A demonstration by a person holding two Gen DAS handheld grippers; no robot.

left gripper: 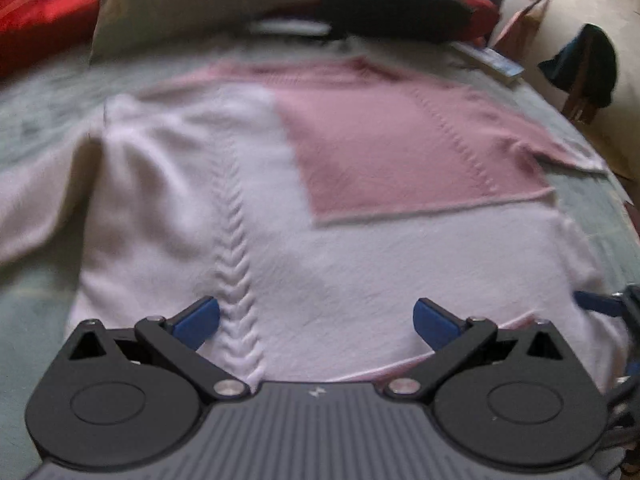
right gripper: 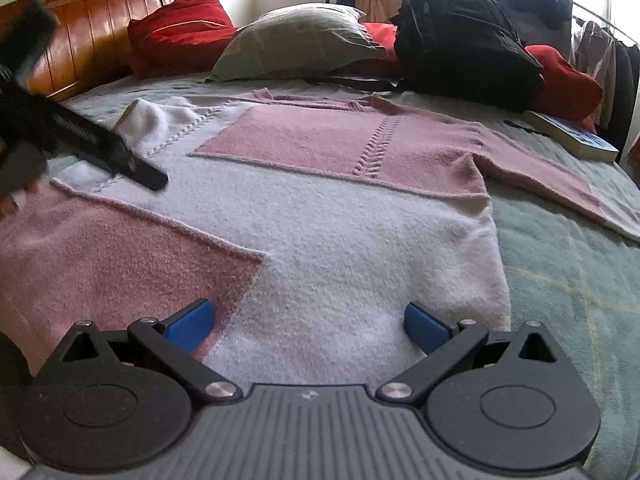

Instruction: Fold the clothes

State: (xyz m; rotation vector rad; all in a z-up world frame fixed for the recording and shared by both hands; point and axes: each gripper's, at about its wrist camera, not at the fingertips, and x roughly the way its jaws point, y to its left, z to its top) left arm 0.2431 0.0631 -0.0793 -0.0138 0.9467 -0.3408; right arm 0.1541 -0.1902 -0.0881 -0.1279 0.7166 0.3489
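1. I see the bed (right gripper: 568, 280) filling both views, its grey-green cover bare along the right edge of the right wrist frame.
2. The sweater (right gripper: 340, 240), pink and white blocks, lies spread flat on the bed and takes up the middle of both frames. In the right view its neck is toward the top centre, one pink sleeve runs out to the right, and a white part is bunched at upper left. In the left view, which is blurred, a white sleeve trails off to the left.
3. A black backpack (right gripper: 460, 40) sits at upper right of the right view, just beyond the sweater's neck, leaning against red cushions.
4. A grey pillow (right gripper: 296, 44) lies at top centre, with a red pillow (right gripper: 180, 32) to its left against the wooden headboard (right gripper: 88, 28).
5. A book (right gripper: 572, 136) rests on the cover at the right edge, just below the backpack.
6. My left gripper (left gripper: 316, 320) hangs over the white hem area at the bottom of its frame, jaws spread wide, nothing between them.
7. My right gripper (right gripper: 310, 322) sits low over the hem where pink meets white, jaws likewise released and empty.
8. In the right view the left gripper shows as a dark blurred shape at the left edge, over the sweater.
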